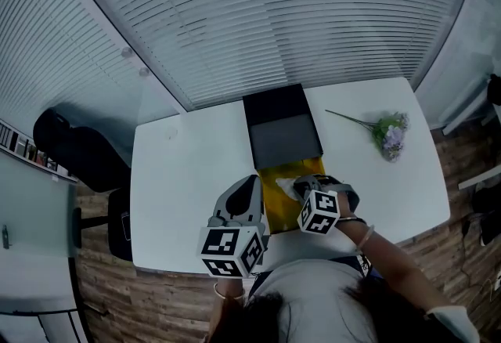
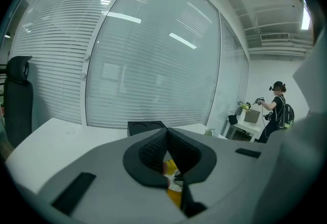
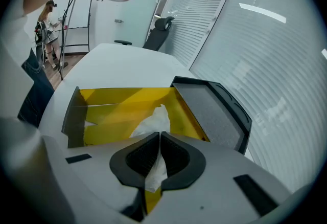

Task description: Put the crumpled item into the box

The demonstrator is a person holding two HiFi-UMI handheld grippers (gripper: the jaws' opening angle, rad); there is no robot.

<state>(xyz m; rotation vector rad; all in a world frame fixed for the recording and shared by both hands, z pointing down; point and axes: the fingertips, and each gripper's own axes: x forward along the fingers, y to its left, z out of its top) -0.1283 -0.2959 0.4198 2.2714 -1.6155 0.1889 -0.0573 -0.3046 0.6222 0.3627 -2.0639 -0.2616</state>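
Crumpled item [image 3: 154, 121]: white, tissue-like, pinched in my right gripper [image 3: 159, 137], with its loose end sticking out beyond the tips over the yellow inside of the box [image 3: 127, 101].
Right jaws: closed on the crumpled item; the white wad fills the slit between the pads.
Left jaws: brought together with nothing between them. In the left gripper view only a sliver of yellow box and white wad shows past them.
Left gripper [image 1: 250, 186]: sits just beside the box's left wall, not touching the wad.
Box: open on the white table [image 1: 184, 177], close to my body. Its black lid [image 1: 282, 130] lies flat on the far side and its yellow interior [image 1: 275, 191] faces up. I see no other object inside.
Where the item sits: from the head view, the wad [image 1: 293, 185] is over the right part of the opening. I cannot tell whether it already touches the floor of the box.
Step in hand: I judge this as delivery, with the item carried to the box but not yet let go.
Next move: dip the right tips a little lower inside the walls, then part the jaws so the wad drops in. After that, lift straight up so the paper does not cling and follow.
Off to the side: a flower sprig [image 1: 389, 135] lies well apart on the right of the table and plays no part here.
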